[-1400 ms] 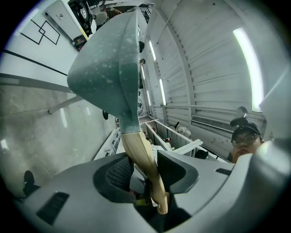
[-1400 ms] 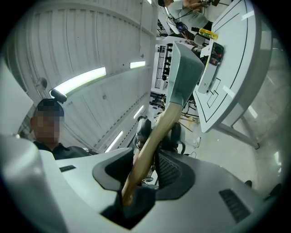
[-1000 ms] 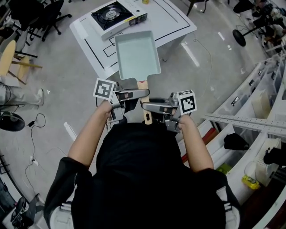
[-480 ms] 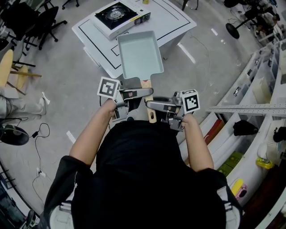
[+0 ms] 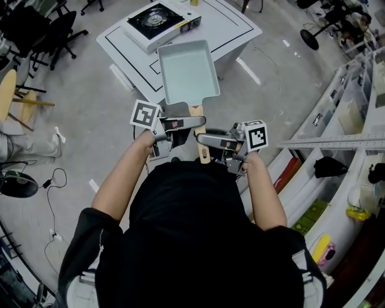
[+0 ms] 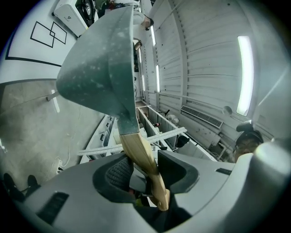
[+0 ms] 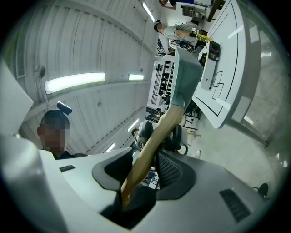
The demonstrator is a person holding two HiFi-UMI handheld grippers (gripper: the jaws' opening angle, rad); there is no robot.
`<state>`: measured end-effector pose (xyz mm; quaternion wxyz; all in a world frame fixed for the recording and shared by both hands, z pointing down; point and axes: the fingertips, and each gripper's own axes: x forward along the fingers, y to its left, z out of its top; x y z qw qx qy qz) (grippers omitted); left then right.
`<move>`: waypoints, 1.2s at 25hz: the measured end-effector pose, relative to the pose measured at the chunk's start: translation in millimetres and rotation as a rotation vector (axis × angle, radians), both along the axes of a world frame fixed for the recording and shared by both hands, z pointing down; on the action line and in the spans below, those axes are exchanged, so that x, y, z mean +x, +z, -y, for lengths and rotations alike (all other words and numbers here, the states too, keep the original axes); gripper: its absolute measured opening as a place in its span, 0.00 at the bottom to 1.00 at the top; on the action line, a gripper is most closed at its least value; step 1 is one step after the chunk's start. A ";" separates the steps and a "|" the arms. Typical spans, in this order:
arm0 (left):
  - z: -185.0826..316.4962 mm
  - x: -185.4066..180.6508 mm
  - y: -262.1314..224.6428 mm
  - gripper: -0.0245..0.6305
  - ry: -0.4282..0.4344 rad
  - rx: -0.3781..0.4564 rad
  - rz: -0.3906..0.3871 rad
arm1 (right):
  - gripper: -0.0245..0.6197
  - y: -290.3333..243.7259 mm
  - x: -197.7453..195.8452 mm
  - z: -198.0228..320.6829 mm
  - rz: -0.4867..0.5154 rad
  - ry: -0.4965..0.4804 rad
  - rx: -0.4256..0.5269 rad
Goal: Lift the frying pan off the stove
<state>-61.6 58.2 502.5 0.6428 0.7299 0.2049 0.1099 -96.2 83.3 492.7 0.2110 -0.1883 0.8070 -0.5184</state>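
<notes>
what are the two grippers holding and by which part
Both the left gripper and the right gripper are shut on the frying pan, gripping its wooden handle, the left nearer the pan body.

Looking down now: the white table [image 5: 237, 27] stands on the grey floor [image 5: 78, 126], and black outlines are drawn across its top. Sitting directly on it is the stove [image 5: 157, 18], with a white body and a black burner top, over toward the table's far left corner. The near part of the tabletop shows only the lines. Down on the floor to my left a thin black cable [image 5: 51, 180] loops about. A wooden stool [image 5: 13, 84] stands further out, and black office chairs [image 5: 42, 30] stand beyond the table's left side.
</notes>
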 end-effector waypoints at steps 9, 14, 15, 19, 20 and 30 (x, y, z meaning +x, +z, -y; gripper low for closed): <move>-28.5 27.6 -6.7 0.30 0.013 0.018 -0.006 | 0.30 -9.7 27.9 -29.9 0.048 -0.002 -0.008; -44.2 41.3 0.9 0.30 0.014 0.017 0.011 | 0.30 -4.5 40.4 -46.1 0.048 -0.017 -0.031; -45.4 42.9 1.0 0.30 0.013 0.012 0.011 | 0.30 -5.1 42.2 -47.4 0.058 -0.016 -0.030; -49.4 47.1 1.9 0.30 0.009 0.016 0.014 | 0.30 -3.0 47.3 -51.5 0.047 -0.020 -0.008; -50.0 48.1 2.2 0.30 0.009 0.020 0.015 | 0.30 -2.7 48.0 -52.2 0.047 -0.021 -0.012; -49.8 58.3 -0.2 0.30 -0.005 0.037 0.014 | 0.30 -7.0 57.9 -53.3 0.058 -0.041 -0.001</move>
